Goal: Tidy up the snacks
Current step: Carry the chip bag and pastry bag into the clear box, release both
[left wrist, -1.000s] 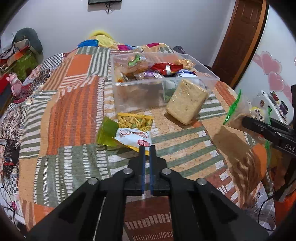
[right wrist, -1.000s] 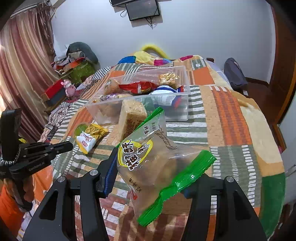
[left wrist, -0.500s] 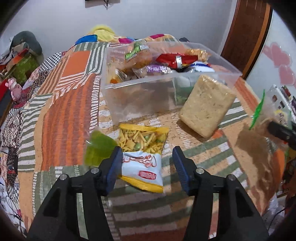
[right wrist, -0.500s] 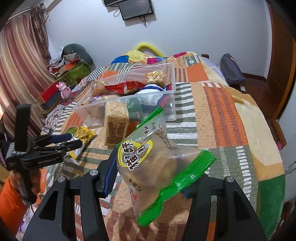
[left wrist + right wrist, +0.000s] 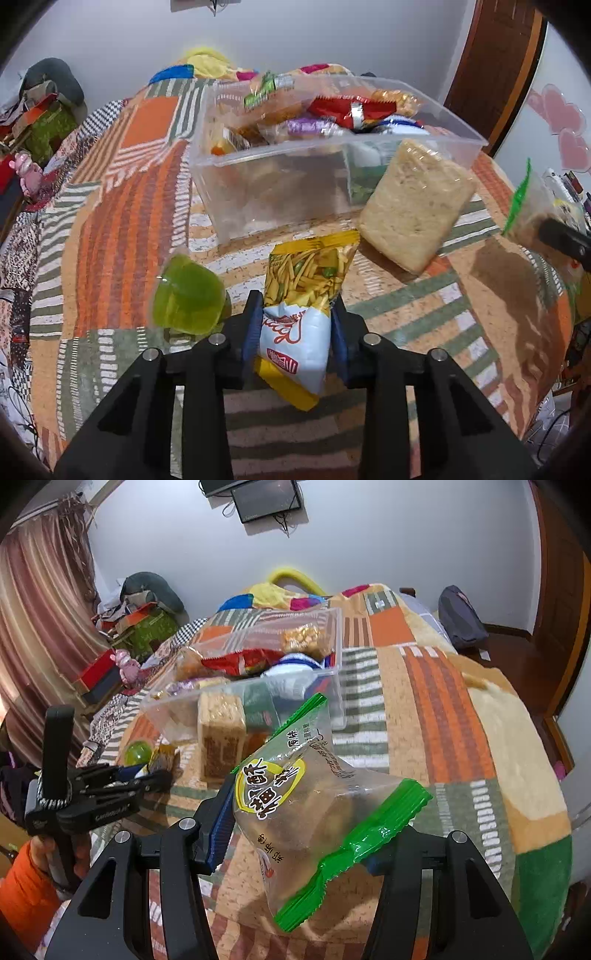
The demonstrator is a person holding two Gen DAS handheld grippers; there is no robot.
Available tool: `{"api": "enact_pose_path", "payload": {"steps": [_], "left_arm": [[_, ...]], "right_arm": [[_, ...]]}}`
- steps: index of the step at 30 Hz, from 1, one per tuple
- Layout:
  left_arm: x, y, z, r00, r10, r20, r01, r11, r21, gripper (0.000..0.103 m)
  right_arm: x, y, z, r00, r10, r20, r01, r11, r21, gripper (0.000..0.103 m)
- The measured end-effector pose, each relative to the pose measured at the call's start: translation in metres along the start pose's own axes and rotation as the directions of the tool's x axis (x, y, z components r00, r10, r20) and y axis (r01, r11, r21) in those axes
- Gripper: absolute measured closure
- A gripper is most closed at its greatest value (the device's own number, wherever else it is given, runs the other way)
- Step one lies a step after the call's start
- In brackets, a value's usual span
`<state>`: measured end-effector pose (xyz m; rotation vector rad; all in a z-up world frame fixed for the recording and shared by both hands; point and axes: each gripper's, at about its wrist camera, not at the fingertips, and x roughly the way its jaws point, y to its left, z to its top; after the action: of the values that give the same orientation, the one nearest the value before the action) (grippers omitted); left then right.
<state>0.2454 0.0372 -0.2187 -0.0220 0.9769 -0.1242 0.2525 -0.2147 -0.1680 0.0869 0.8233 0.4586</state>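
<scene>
A clear plastic bin (image 5: 295, 184) (image 5: 332, 686) holding several snack packs stands on the patchwork bed. My left gripper (image 5: 297, 332) is closed around a yellow-and-white snack packet (image 5: 306, 295), its blue pads touching both sides of the packet. It also shows in the right wrist view (image 5: 147, 775). A green jelly cup (image 5: 186, 295) lies just left of it. A beige cracker pack (image 5: 413, 206) leans on the bin's front wall. My right gripper (image 5: 295, 834) is shut on a clear green-edged pastry bag (image 5: 317, 812), held above the bed.
The patchwork blanket (image 5: 110, 221) covers the bed. Boxes and a pink toy (image 5: 125, 661) sit off its left side. A dark bag (image 5: 461, 616) lies on the floor at the far right, near a wooden door (image 5: 491, 66).
My left gripper opened, moved forward over the yellow-and-white packet and closed on it. The right gripper kept hold of the pastry bag and stayed nearly still.
</scene>
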Motion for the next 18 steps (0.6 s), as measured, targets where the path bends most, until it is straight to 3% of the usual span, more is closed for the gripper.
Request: {"api": "enact_pose_path", "payload": {"steps": [10, 18], "left_arm": [[-0.062, 0.005, 0.033, 0.990, -0.034, 0.140, 0.040, 0.998, -0.041, 0.069], [-0.075, 0.006, 0.077, 0.976, 0.003, 0.219, 0.006, 0.999, -0.040, 0.069]], "right_arm": [[-0.012, 0.013, 0.037, 0.996, 0.003, 0.088, 0.001, 0.999, -0.042, 0.052], [0.008, 0.027, 0.077, 0.992, 0.001, 0.129, 0.009, 0.997, -0.079, 0.052]]}}
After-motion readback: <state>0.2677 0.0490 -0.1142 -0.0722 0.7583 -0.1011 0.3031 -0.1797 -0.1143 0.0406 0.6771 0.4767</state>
